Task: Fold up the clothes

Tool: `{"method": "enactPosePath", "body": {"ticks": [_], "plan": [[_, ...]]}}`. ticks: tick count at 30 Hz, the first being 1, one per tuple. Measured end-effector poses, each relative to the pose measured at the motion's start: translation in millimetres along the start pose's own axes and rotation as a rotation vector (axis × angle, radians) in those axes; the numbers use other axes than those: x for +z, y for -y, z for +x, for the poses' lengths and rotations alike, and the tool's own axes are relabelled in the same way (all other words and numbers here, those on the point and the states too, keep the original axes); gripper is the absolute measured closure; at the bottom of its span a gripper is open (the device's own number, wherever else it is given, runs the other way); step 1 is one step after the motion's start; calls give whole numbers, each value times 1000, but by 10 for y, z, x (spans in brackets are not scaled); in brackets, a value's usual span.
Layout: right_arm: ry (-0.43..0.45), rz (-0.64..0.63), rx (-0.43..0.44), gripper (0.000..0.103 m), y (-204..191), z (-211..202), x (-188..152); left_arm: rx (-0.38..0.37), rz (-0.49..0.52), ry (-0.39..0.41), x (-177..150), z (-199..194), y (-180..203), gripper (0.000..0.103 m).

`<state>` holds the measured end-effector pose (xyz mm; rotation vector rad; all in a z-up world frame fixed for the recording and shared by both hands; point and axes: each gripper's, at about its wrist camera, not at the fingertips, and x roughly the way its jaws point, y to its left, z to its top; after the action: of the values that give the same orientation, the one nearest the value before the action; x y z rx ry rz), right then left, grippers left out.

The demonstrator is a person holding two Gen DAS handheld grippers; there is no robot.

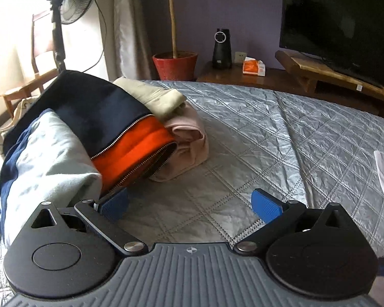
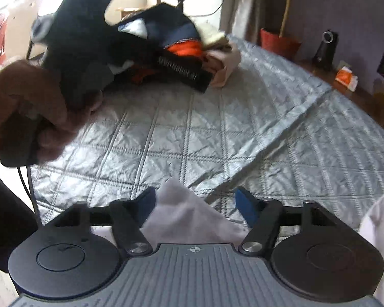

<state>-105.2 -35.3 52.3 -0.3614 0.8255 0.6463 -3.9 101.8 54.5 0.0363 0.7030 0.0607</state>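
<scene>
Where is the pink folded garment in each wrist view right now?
Left wrist: the pink folded garment lies left of centre on the quilt, against the navy and orange jacket.
Right wrist: upper centre, at the right end of the clothes pile.
Shared landmark: red plant pot behind the bed.

**A lilac-walled bedroom, lit from the window side**

A grey quilted bedspread (image 1: pixel 256 133) stitched in diamonds fills the foreground. Behind it, the wall (image 1: pixel 248 12) is pale purple, with a white socket (image 1: pixel 240 56) low down. A dark TV (image 1: pixel 340 20) stands on a wooden stand (image 1: pixel 327 74) at right. On a dark low table (image 1: pixel 233 75) sit a black speaker (image 1: pixel 221 48) and an orange tissue pack (image 1: pixel 254 66). A slim-trunked tree grows from a red pot (image 1: pixel 174 65) beside a grey curtain (image 1: pixel 130 25). At left, strong daylight washes out a standing fan (image 1: pixel 75 2) and a wooden chair (image 1: pixel 35 58).
</scene>
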Motion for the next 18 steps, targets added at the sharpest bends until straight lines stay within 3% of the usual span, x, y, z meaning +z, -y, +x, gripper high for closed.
{"method": "enactPosePath", "body": {"ticks": [2,3,6,9,14,18], "plan": [[-29,-28,11,39,-47,71,-32,0,5,2,-1,1,-4,1],[-36,-41,16,44,-70,96,-44,0,2,0,-3,1,-15,1],[-31,-60,18,78,-111,138,-53,-5,-21,-11,1,36,-58,1],[-5,-18,16,91,-56,99,-14,-9,-32,-14,1,45,-78,1],[103,36,-26,92,82,-58,130,6,-39,4,13,29,-86,1],[197,52,-162,92,197,-117,268,19,-57,10,25,31,-104,1]]}}
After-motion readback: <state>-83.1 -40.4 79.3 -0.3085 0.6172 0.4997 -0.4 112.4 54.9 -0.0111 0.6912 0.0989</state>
